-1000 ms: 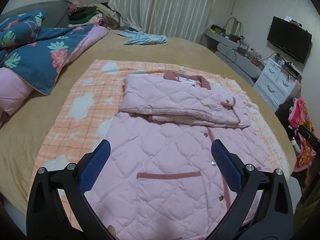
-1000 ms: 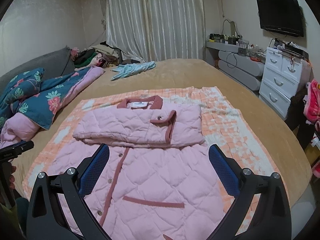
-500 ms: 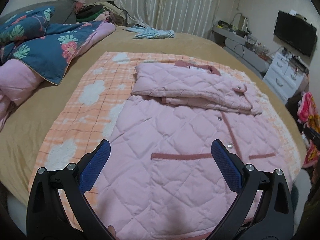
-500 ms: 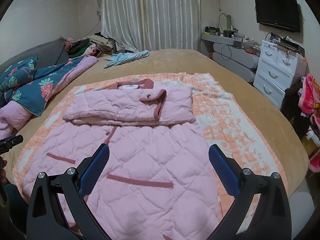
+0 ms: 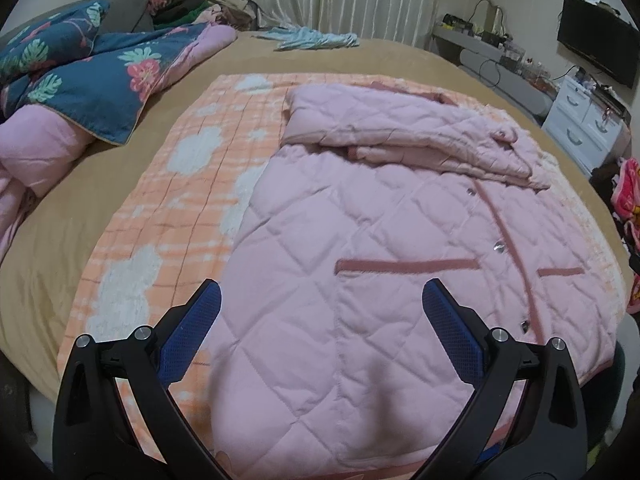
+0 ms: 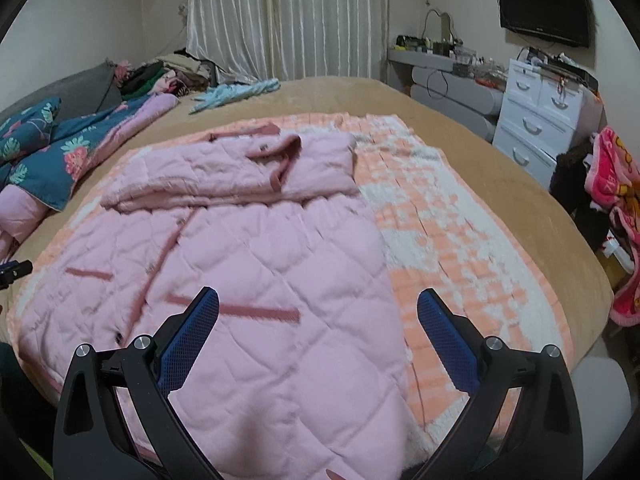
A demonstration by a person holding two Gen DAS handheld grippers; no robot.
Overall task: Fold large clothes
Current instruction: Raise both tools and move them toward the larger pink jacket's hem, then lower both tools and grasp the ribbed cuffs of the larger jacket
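A pink quilted coat [image 5: 360, 240] lies flat on an orange and white blanket [image 5: 180, 208] on the bed, its sleeves folded across the chest near the collar. It also shows in the right wrist view [image 6: 248, 264]. My left gripper [image 5: 320, 300] is open and empty, above the coat's lower left part near the hem. My right gripper [image 6: 318, 304] is open and empty, above the coat's lower right part, with the coat's right edge between its fingers.
The orange blanket [image 6: 460, 248] lies on a tan bed cover [image 6: 500, 168]. A blue floral quilt [image 5: 92, 76] and pink bedding lie at the left. A light blue garment [image 5: 316, 38] lies at the far side. White drawers [image 6: 540, 120] stand right of the bed.
Both grippers have come down and closer to the coat's hem. The left view shifted left, the right view shifted right. Both stay open.
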